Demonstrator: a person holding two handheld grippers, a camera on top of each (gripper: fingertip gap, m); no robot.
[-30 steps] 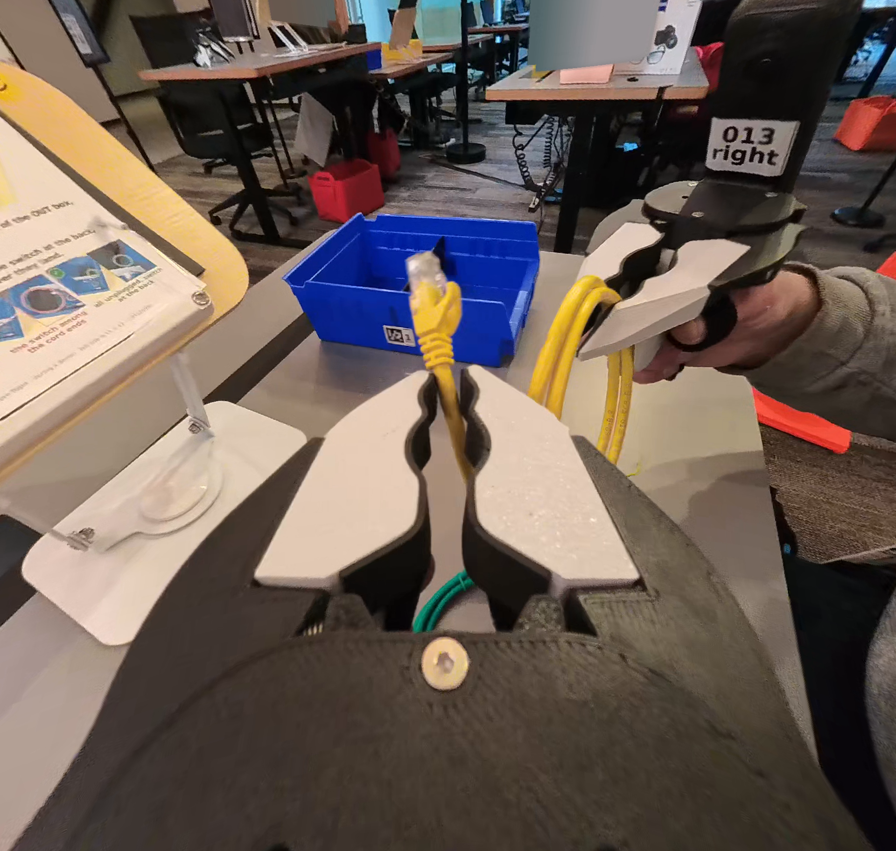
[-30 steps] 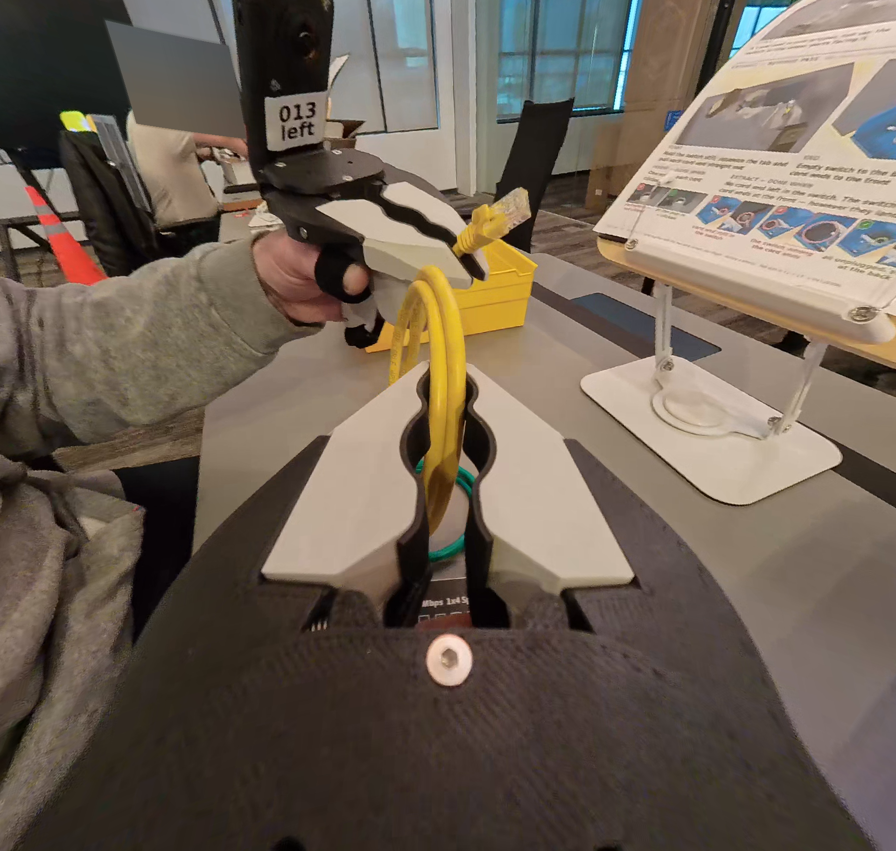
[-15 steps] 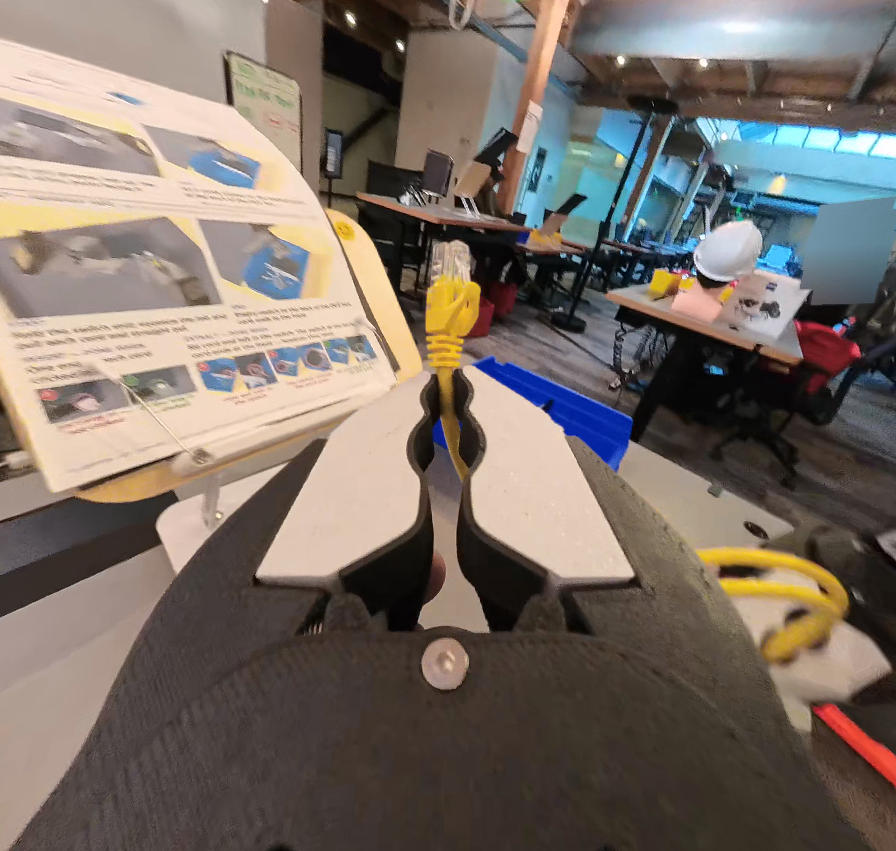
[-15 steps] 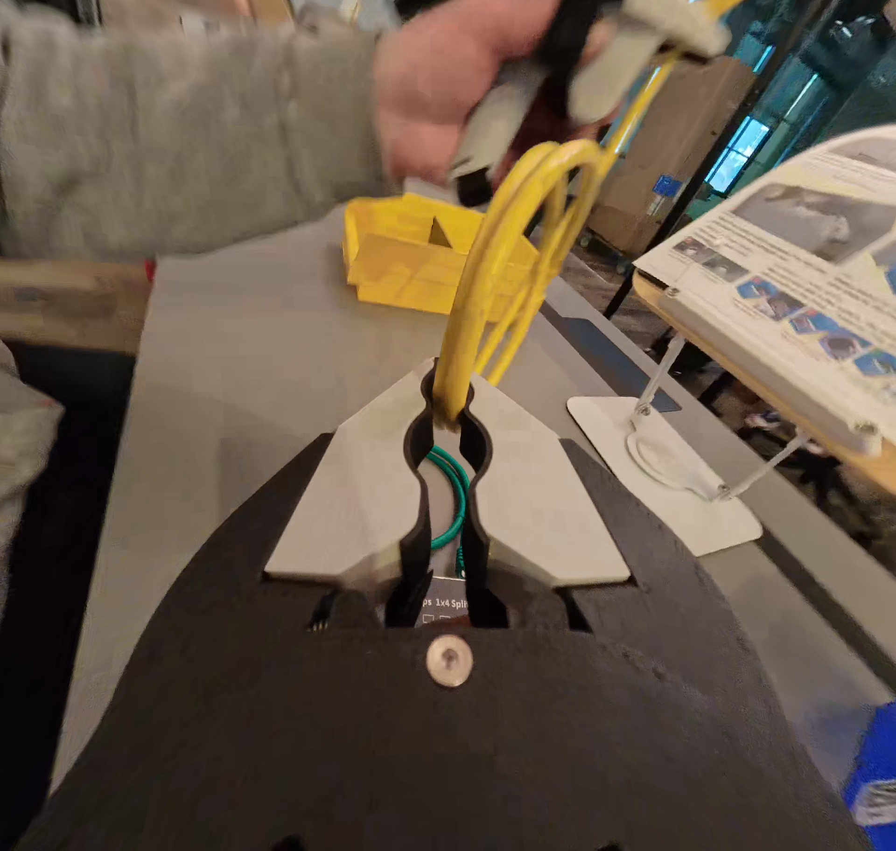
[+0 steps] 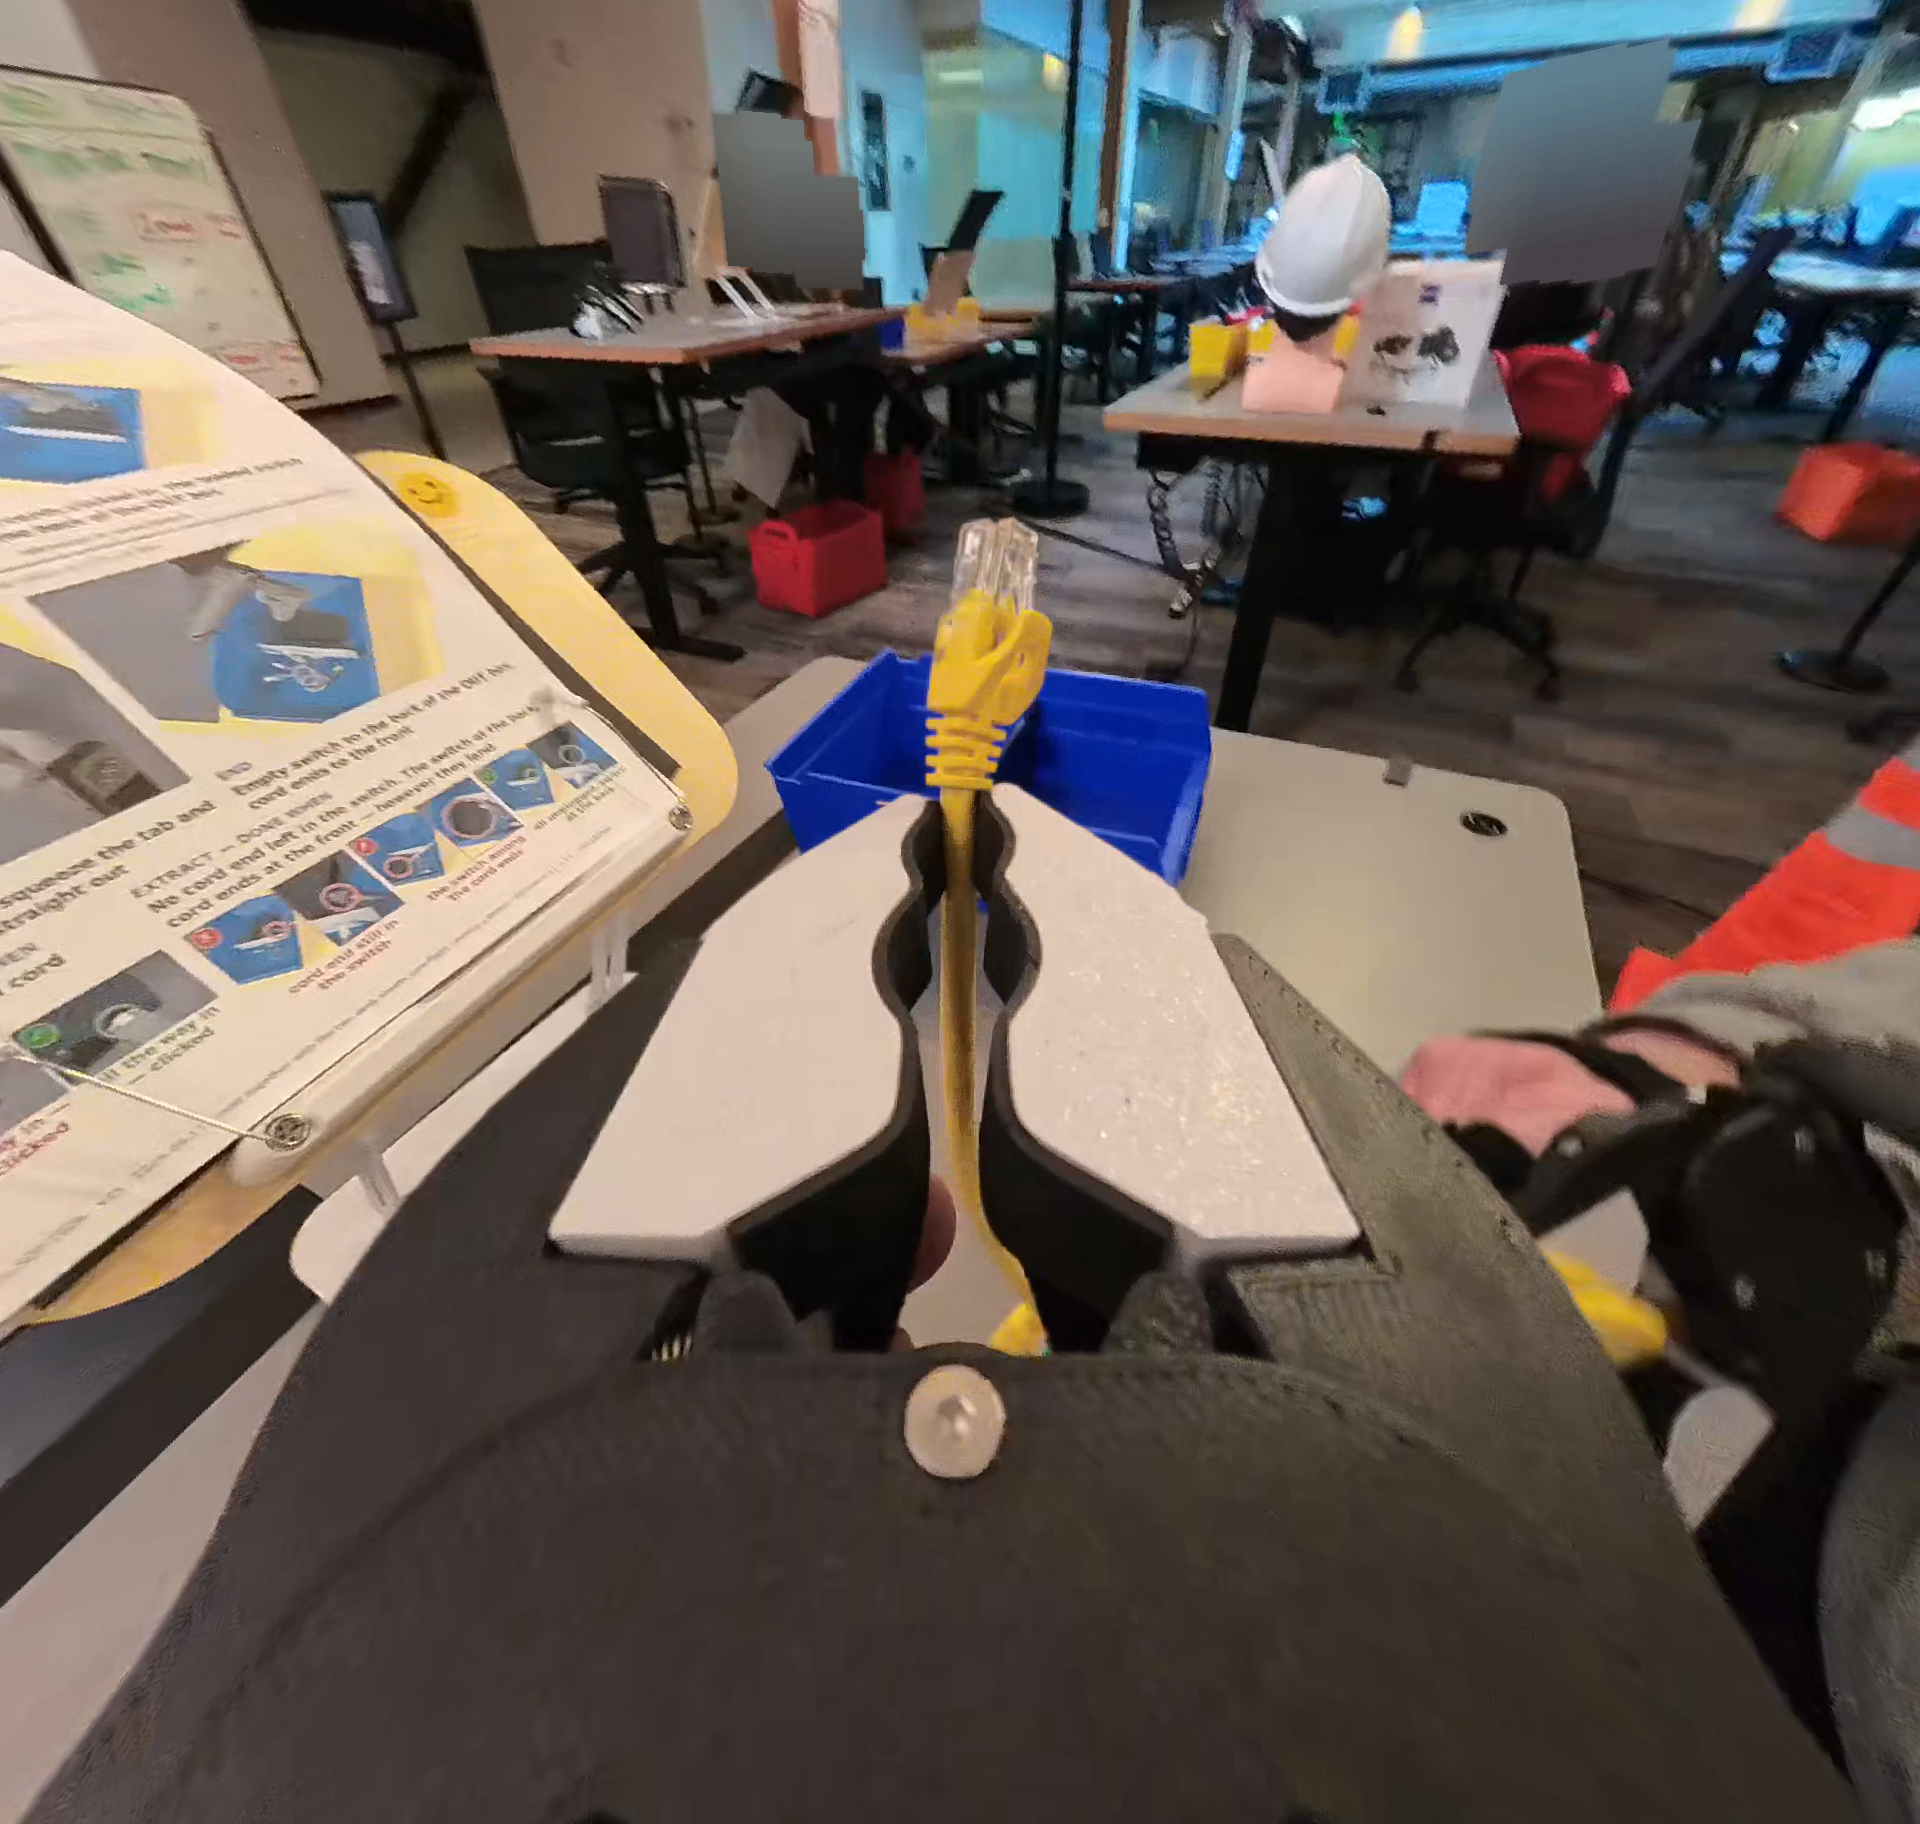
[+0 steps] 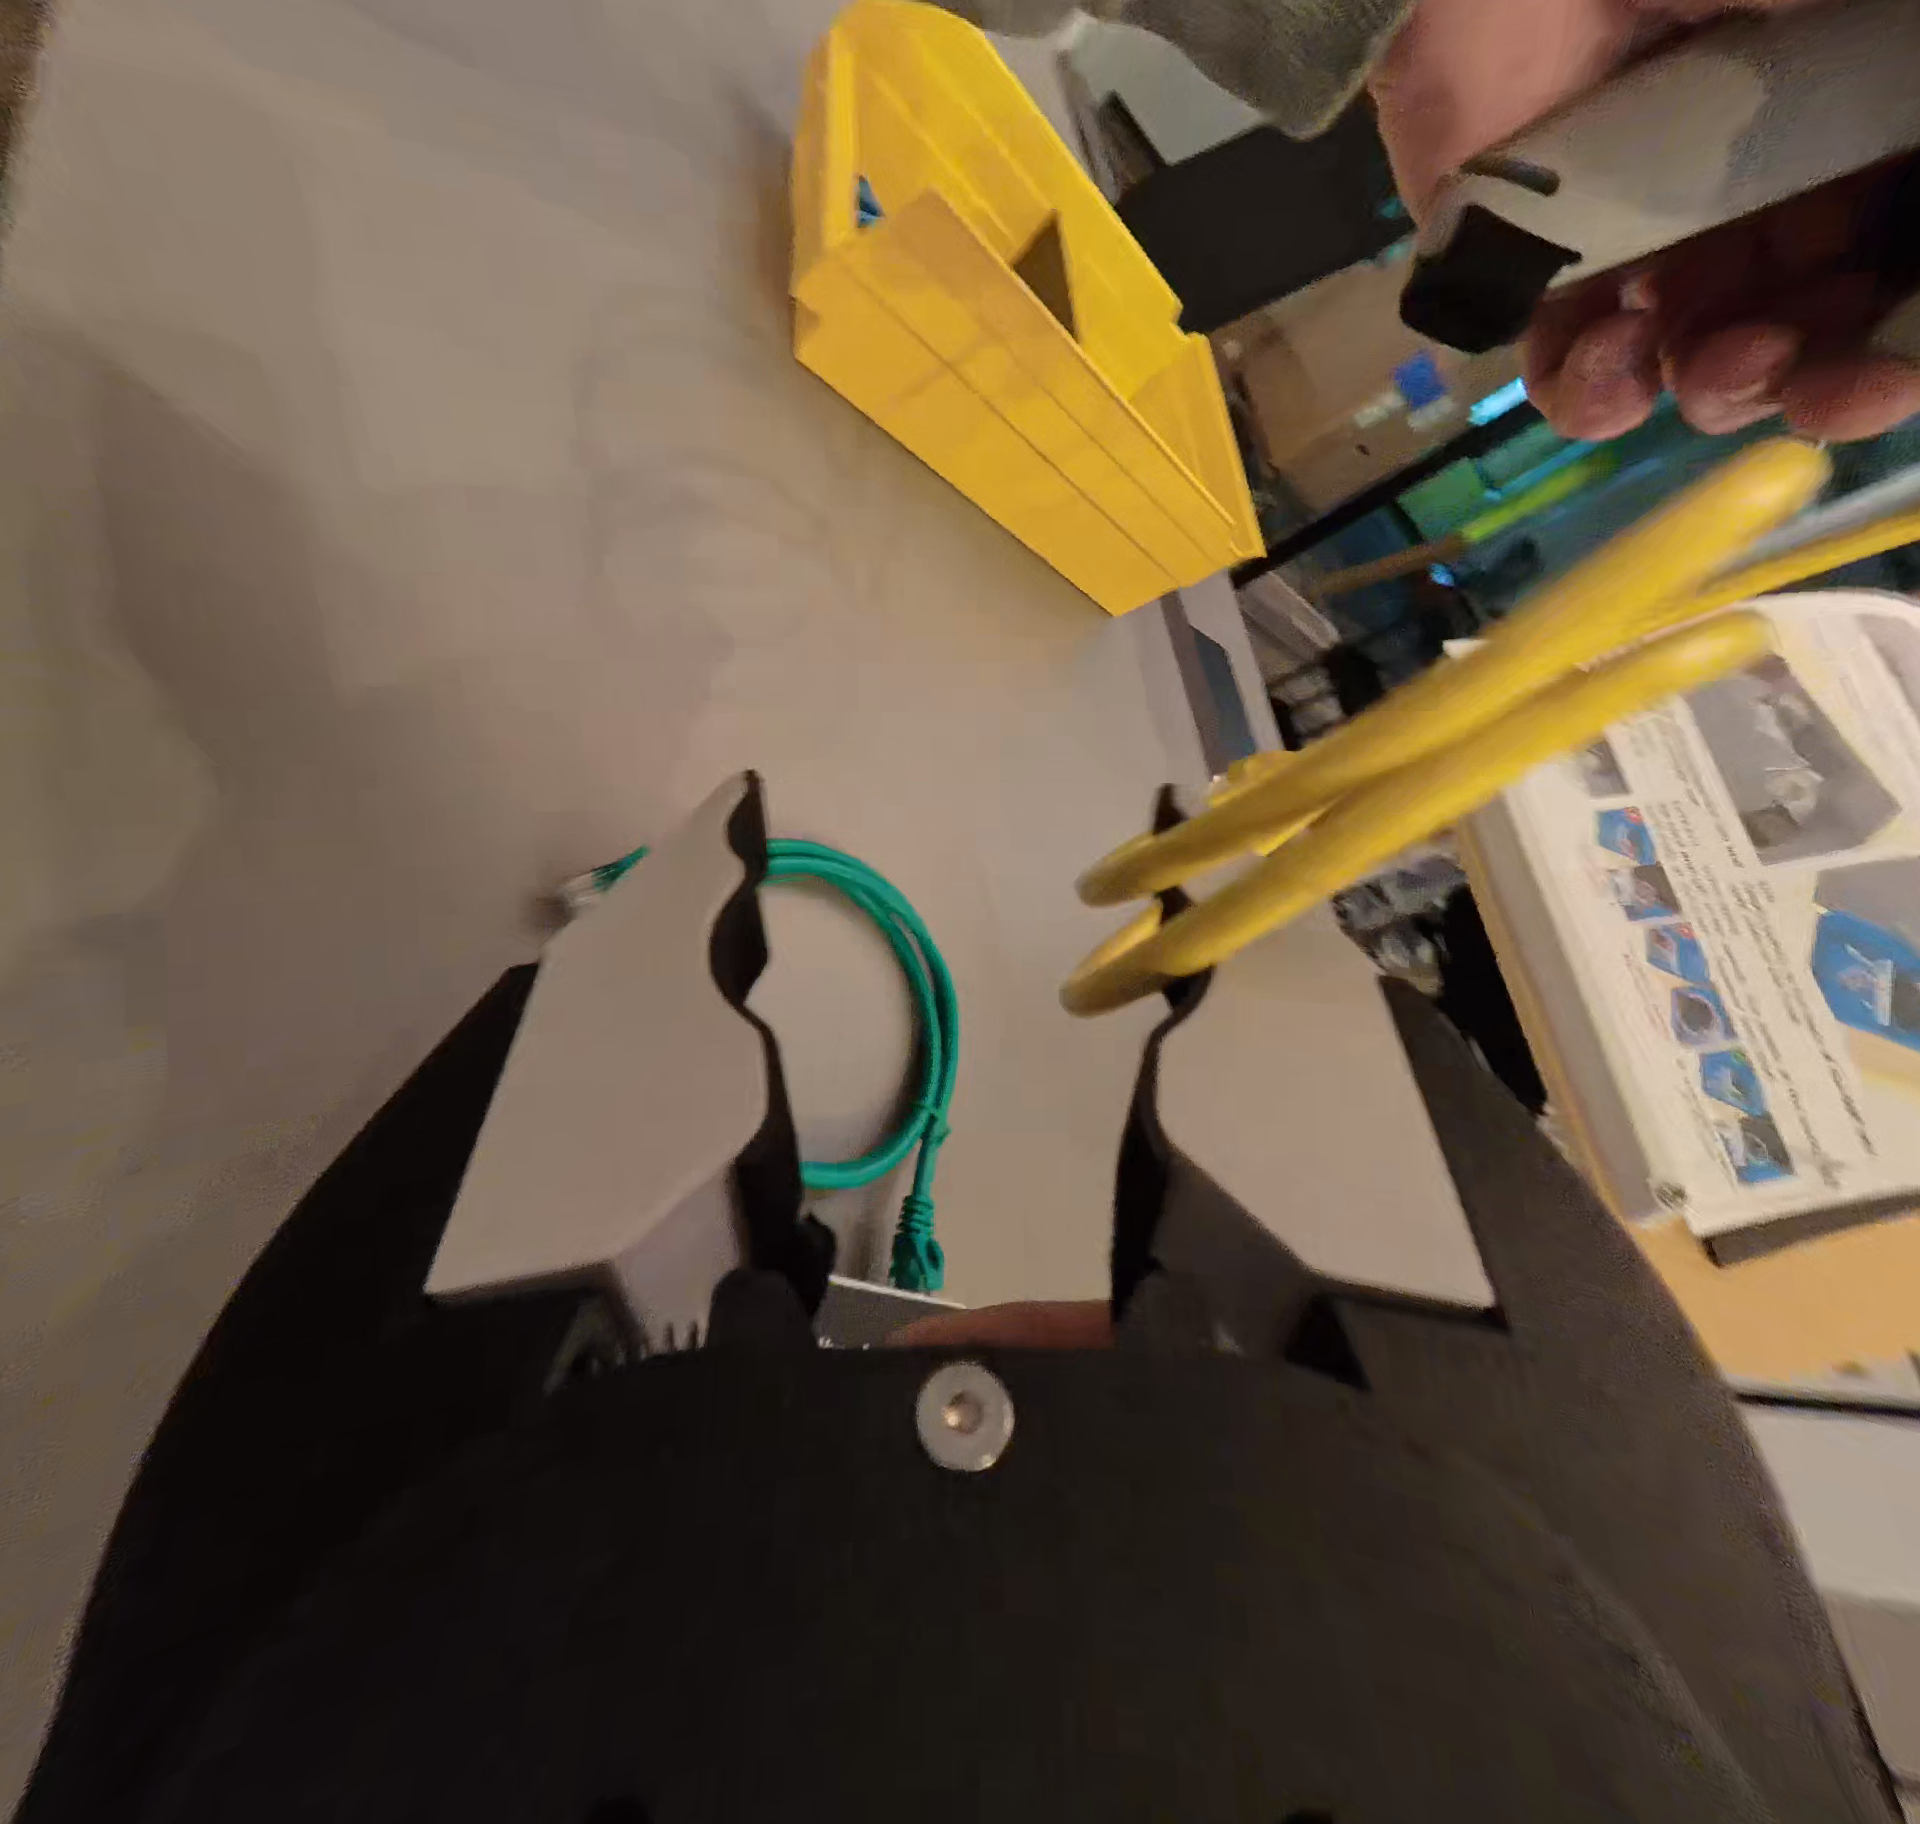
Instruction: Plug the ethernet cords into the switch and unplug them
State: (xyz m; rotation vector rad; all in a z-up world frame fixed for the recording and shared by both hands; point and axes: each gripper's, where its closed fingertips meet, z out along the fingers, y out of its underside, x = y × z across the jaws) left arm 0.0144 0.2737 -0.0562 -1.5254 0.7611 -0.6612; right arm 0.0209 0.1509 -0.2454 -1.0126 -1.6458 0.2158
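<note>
My left gripper (image 5: 961, 806) is shut on a yellow ethernet cord (image 5: 958, 953) just below its plug (image 5: 987, 631), which points up and away from me. In the right wrist view the same cord's loops (image 6: 1382, 818) hang from the left gripper (image 6: 1662, 164) at the top right and cross in front of my right fingertip (image 6: 1174, 839). My right gripper (image 6: 958, 798) is wide open and grips nothing. It hovers over a coiled green ethernet cord (image 6: 920, 985) that lies on the grey table (image 6: 416, 527). The switch is mostly hidden under the right gripper.
A blue bin (image 5: 1112, 766) stands at the table's far edge beyond the left gripper. A yellow bin (image 6: 987, 340) lies on the table beyond the right gripper. A tilted instruction board (image 5: 260, 787) on a white stand is to the left; it also shows in the right wrist view (image 6: 1714, 943).
My right gripper has opened and let go of the yellow cord's loops, and has tipped down toward the table. My left gripper keeps its hold on the cord below the plug and has swung.
</note>
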